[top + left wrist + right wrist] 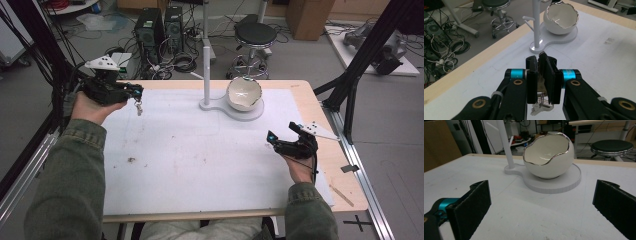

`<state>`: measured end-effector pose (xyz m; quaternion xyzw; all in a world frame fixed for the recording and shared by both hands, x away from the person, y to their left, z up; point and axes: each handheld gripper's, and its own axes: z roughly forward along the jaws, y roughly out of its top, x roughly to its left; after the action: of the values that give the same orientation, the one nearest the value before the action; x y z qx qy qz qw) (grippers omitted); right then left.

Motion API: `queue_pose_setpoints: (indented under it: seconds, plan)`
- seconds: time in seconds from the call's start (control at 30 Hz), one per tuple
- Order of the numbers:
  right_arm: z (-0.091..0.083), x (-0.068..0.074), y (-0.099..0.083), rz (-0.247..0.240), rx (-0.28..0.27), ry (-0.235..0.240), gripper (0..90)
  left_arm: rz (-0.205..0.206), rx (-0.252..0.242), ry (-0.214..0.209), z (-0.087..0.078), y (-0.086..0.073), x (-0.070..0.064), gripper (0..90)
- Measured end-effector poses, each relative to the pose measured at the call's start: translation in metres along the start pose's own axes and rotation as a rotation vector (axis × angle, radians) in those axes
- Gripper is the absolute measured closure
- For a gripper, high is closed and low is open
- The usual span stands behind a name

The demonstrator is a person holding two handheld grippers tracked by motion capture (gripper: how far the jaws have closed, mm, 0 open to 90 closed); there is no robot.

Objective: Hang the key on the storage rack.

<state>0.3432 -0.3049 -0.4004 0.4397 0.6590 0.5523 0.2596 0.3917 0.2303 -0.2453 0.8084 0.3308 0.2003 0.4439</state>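
My left gripper [136, 93] is held over the table's far left corner, shut on a small bunch of keys [138, 107] that dangles beneath it. In the left gripper view the jaws are pressed together on the keys [541, 106], which hang below my left gripper [541, 61]. My right gripper [283, 131] is low over the table's right side, open, with nothing between its pads [471, 203]. A white egg-shaped bowl [243, 93] with a jagged silver rim sits on a white stand [252, 114] whose thin pole [205, 50] rises beside it. The bowl [549, 157] lies straight ahead of my right gripper [544, 202].
A white mat [190, 160] covers most of the wooden table [345, 170]. A small dark speck [131, 160] lies on the mat at the left. Beyond the table's far edge are a stool [255, 37], computer towers [150, 30] and loose cables on the floor.
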Motion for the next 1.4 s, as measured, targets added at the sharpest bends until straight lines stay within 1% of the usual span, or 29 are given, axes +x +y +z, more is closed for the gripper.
queue_pose_setpoints:
  seconds: [0.37,0.43,0.53,0.57,0.73,0.77,0.87,0.93,0.97,1.1,1.27,1.3,1.4]
  plan:
    - [0.000,-0.001,0.000,0.009,-0.004,0.003,0.6,0.002,0.004,-0.011,0.022,0.015,-0.001,80.8]
    - [0.000,-0.001,0.000,0.009,-0.004,0.002,0.6,0.003,-0.003,-0.017,0.025,0.018,-0.001,80.8]
    - [0.000,-0.001,0.000,0.008,-0.004,0.005,0.6,0.012,-0.002,-0.022,0.031,0.024,-0.003,80.8]
    - [0.000,-0.001,0.000,0.009,-0.004,0.005,0.6,0.020,-0.002,-0.027,0.034,0.028,-0.005,80.8]
    - [0.000,-0.001,0.000,0.010,-0.007,0.006,0.6,0.027,-0.005,-0.032,0.042,0.036,-0.008,80.8]
    - [-0.001,-0.001,-0.001,0.015,-0.007,0.005,0.6,0.024,-0.011,-0.036,0.046,0.038,-0.009,80.8]
    - [-0.002,-0.001,-0.001,0.016,-0.008,0.006,0.6,0.018,-0.014,-0.041,0.049,0.040,-0.008,80.8]
    - [-0.002,-0.002,-0.001,0.017,-0.010,0.007,0.6,0.021,-0.008,-0.037,0.054,0.043,-0.008,80.8]
    - [-0.002,-0.002,-0.001,0.024,-0.007,0.007,0.6,0.019,-0.009,-0.040,0.059,0.045,-0.008,80.8]
    - [-0.003,-0.003,-0.001,0.022,-0.012,0.007,0.6,0.023,-0.013,-0.047,0.065,0.051,-0.011,80.8]
    - [-0.003,-0.003,-0.001,0.027,-0.012,0.009,0.6,0.051,-0.003,-0.058,0.074,0.061,-0.016,80.8]
    - [-0.003,-0.003,-0.001,0.028,-0.012,0.008,0.6,0.049,-0.010,-0.060,0.076,0.063,-0.017,80.8]
    - [-0.003,-0.003,-0.002,0.031,-0.011,0.010,0.6,0.059,-0.008,-0.061,0.080,0.069,-0.019,80.8]
